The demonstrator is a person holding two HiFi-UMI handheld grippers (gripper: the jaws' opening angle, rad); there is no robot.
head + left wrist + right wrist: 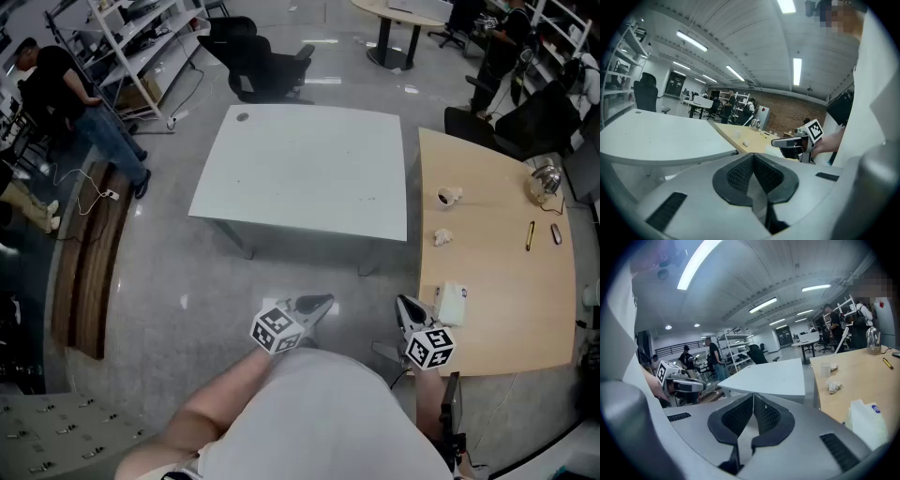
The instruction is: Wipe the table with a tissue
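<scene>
both tools empty, tissue not yet picked up

the left tool and the right tool are held close in front of the person, pointing a little downward. each has its jaws clenched pad to pad with nothing between them, as each tool's own view shows.

the task's thing lies on the wooden table at the right. a crumpled tissue sits near that table's left edge, between a cup further in and a white packet, probably a tissue pack, at the near corner just beside the right tool.

the tissue should be very light, soft and easy to squash. it will not slip much, but it may tear or drag loose if only a thin corner is pinched. the best hold is probably across the bulk of the wad, with enough left below the jaws to rub the surface. a sheet drawn from the packet would likely need the other tool to pin the packet down, since it looks light enough to lift along.

for room, the white table in the middle is almost bare, with open floor before it. the wooden table has a free stretch in its middle, with a pen and other small things toward the far side. its left edge is close to the cup and tissue, so sweeps there could push them off.
</scene>
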